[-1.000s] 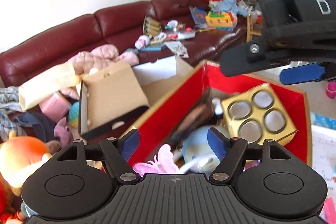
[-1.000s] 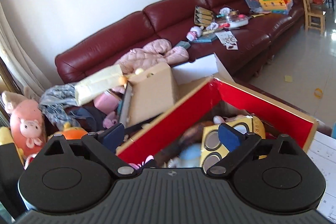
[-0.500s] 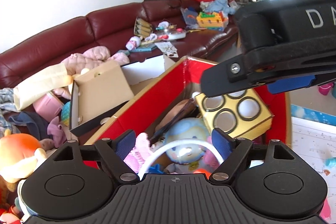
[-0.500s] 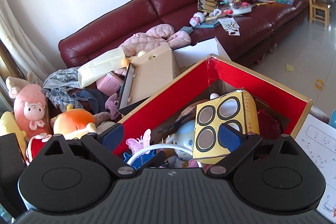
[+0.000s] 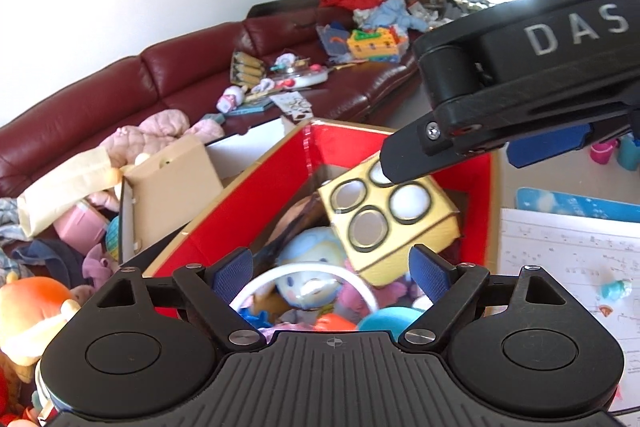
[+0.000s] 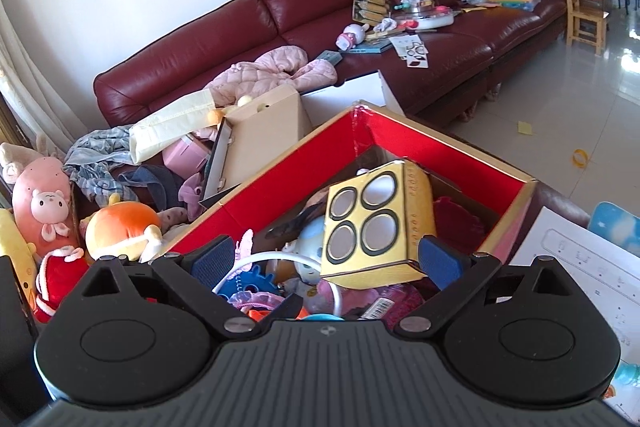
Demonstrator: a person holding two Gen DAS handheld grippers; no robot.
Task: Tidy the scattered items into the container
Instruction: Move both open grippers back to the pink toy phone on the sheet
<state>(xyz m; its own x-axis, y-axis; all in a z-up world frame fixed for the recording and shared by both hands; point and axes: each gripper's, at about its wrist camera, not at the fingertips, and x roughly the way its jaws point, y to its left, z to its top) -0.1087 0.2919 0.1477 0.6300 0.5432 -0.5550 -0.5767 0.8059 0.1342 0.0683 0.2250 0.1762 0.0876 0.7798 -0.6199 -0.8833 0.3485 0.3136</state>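
A cardboard box with a red lining (image 5: 256, 195) (image 6: 304, 171) is full of toys. A yellow box with round windows (image 5: 384, 215) (image 6: 372, 223) lies tilted on top, beside a blue plush (image 5: 312, 267) and a white ring (image 6: 280, 259). My left gripper (image 5: 332, 271) is open and empty above the near side of the box. My right gripper (image 6: 326, 261) is open and empty above the same pile. The right gripper's black body (image 5: 532, 67) also crosses the upper right of the left wrist view, over the box.
A dark red sofa (image 6: 320, 7) strewn with toys runs behind. A brown carton (image 6: 264, 131), a pink jacket (image 6: 276, 71) and plush toys (image 6: 120, 223) lie to the left. A white paper sheet (image 5: 568, 263) lies to the right of the box.
Both grippers have risen and pulled back from the box, so more of its contents show. The yellow box lies in the box, free of both grippers.
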